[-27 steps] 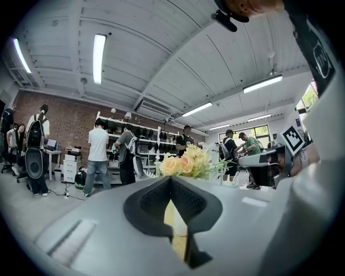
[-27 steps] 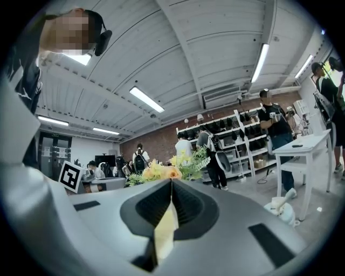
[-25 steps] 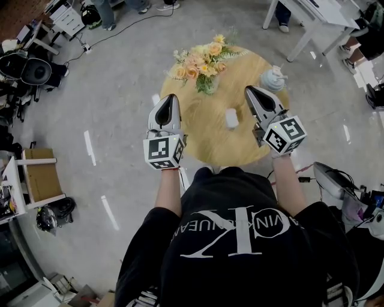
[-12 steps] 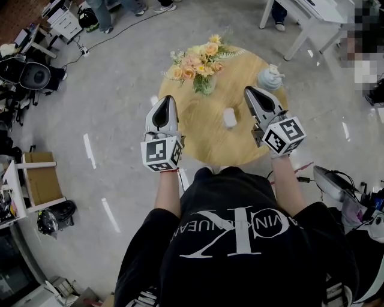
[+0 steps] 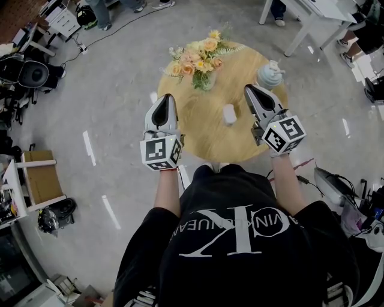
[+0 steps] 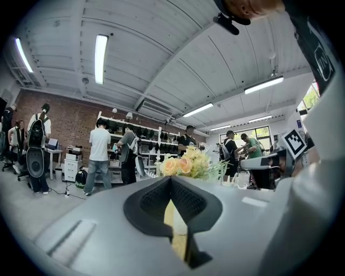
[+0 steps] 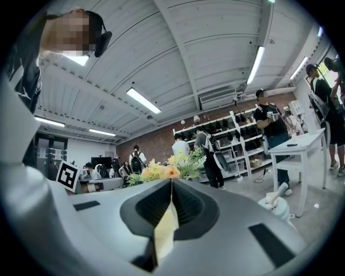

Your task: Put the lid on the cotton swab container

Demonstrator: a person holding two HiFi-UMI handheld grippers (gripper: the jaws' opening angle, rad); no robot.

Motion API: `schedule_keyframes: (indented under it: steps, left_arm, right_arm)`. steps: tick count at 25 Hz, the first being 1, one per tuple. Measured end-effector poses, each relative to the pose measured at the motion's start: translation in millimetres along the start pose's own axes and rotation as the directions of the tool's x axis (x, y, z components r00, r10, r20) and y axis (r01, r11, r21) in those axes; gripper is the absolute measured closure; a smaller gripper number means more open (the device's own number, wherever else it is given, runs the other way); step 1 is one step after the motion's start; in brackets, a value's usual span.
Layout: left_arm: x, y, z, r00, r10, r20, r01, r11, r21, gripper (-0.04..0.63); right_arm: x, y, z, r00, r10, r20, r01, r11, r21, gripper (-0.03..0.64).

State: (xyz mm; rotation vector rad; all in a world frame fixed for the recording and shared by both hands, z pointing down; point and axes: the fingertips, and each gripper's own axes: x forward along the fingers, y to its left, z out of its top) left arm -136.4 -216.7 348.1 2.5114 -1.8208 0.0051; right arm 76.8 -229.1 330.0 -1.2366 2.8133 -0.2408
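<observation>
A small white cylindrical container (image 5: 229, 114) stands near the middle of the round wooden table (image 5: 204, 135). I cannot tell whether it has a lid on. My left gripper (image 5: 166, 96) hovers over the table's left edge, shut with nothing in it, jaws closed together (image 6: 171, 178). My right gripper (image 5: 249, 89) hovers to the right of the container, also shut and holding nothing (image 7: 171, 181). Both grippers point away from the person and are apart from the container.
A bouquet of peach and yellow flowers (image 5: 200, 59) stands at the table's far side. A pale blue and white rounded object (image 5: 271, 75) sits at the far right of the table. A white table (image 5: 312, 15) and people stand beyond; boxes and gear (image 5: 36, 180) lie on the floor at left.
The head view has drifted slightly, so the table sits a little higher in it. Both grippers stay shut and keep their places beside the container.
</observation>
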Motion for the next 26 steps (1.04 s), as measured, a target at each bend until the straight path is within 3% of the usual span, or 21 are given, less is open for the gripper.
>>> schedule_keyframes:
  steps: [26]
  left_arm:
    - [14,5,-7,1.0,0.004,-0.015,-0.004,1.0,-0.001,0.583]
  right_arm:
    - [11,-11,-6,1.0,0.002,-0.014,-0.002,1.0,0.014,0.601]
